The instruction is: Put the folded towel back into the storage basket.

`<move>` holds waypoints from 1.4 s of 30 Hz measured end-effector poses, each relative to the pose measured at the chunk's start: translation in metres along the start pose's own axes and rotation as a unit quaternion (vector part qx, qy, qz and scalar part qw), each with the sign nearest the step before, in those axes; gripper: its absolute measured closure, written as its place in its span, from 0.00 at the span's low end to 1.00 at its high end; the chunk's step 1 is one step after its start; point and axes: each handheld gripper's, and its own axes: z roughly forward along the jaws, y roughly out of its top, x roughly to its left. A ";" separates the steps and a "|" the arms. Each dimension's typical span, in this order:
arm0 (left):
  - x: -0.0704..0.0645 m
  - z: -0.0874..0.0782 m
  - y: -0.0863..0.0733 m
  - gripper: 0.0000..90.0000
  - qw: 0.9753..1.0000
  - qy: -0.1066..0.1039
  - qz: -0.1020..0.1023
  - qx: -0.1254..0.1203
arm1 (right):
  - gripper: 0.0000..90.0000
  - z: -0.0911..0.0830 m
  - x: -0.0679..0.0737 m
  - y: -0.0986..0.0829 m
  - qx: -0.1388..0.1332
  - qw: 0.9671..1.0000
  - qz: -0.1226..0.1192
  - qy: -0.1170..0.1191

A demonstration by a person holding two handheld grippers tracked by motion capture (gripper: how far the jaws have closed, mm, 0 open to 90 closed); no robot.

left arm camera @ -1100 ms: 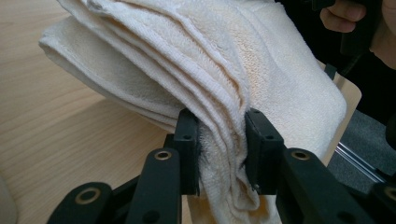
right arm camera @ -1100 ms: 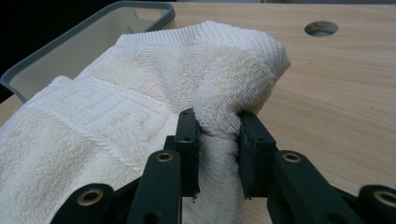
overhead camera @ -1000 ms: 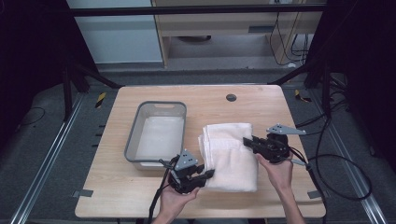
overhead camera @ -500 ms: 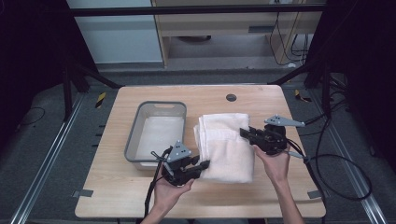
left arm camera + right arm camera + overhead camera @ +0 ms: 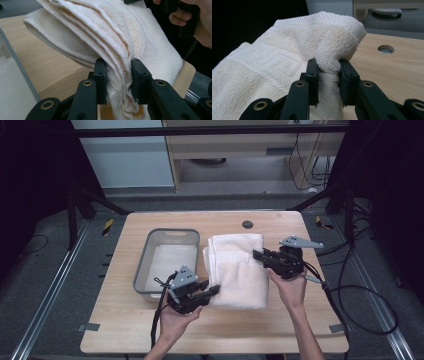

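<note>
Step in hand looks like carrying the folded towel [image 5: 237, 270] toward the bin [image 5: 167, 260] — both grippers already have hold of it. Towel sits mid-table, just right of the bin, its left edge close to the bin's right wall; whether it is fully off the table cannot be told.

Left gripper [image 5: 212, 291] pinches the towel's near-left corner at about 7 o'clock of the towel; in the left gripper view [image 5: 117, 82] several stacked layers are squeezed between the jaws. Right gripper [image 5: 259, 255] bites the right edge at about 3 o'clock; the right gripper view [image 5: 329, 80] shows a bunched fold clamped tight.

Next move probably calls for raising both ends together and shifting toward 9 o'clock, over the bin's rim, level enough that the folds don't spill — then letting go inside.

Pose: both forearms come in from 6 o'clock. Left hand [image 5: 175, 315] cradles its gripper from below, jaws aimed toward 3 o'clock. Right hand [image 5: 290, 287] holds its gripper with jaws aimed toward 9 o'clock, grey plate on top.
</note>
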 end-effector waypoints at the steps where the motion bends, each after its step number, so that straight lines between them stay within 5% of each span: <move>1: 0.001 -0.001 0.001 0.76 1.000 0.001 -0.001 -0.001 | 0.80 0.000 0.000 0.000 0.000 1.000 0.000 0.000; 42: 0.046 -0.066 0.016 0.76 0.998 0.051 -0.002 -0.044 | 0.80 0.048 0.055 0.050 -0.032 0.999 -0.028 0.030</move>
